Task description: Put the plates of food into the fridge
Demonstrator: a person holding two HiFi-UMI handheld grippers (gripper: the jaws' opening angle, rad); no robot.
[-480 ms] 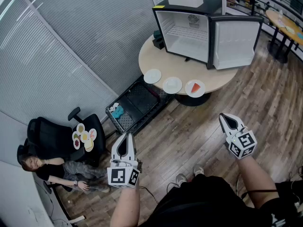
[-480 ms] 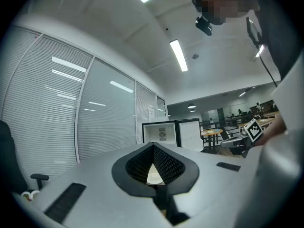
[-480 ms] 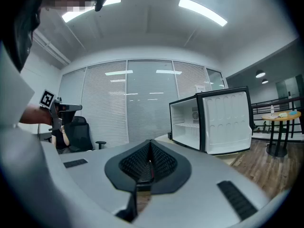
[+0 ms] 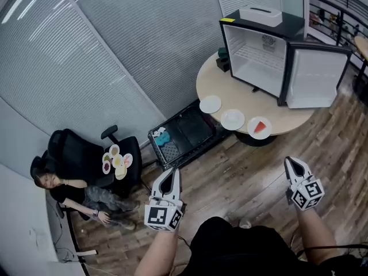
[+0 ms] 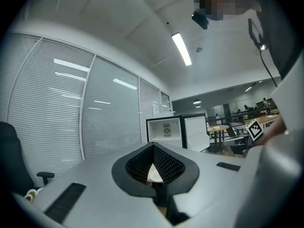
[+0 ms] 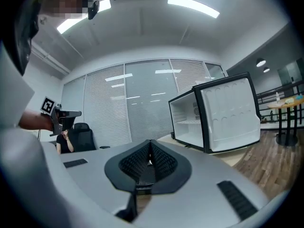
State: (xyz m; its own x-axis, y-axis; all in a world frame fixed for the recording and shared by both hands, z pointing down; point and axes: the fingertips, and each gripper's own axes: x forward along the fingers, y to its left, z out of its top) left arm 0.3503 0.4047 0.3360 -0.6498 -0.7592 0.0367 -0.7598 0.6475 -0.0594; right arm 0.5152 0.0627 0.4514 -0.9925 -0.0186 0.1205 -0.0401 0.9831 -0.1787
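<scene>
Round surface (image 4: 214, 84) bears three plates (image 4: 232, 119) at its near edge, likely stiff, breakable, best pinched at rims; left gripper (image 4: 172, 172) and right gripper (image 4: 291, 161) hang closed, empty.

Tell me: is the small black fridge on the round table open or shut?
Open: the small black fridge has its door swung aside, showing its white inside.

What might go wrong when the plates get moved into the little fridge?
The three plates sit near the table's edge, so a clumsy nudge may knock one to the floor. The red slice might slide off its plate if tilted. The open fridge door juts out over the table and may get bumped.
</scene>
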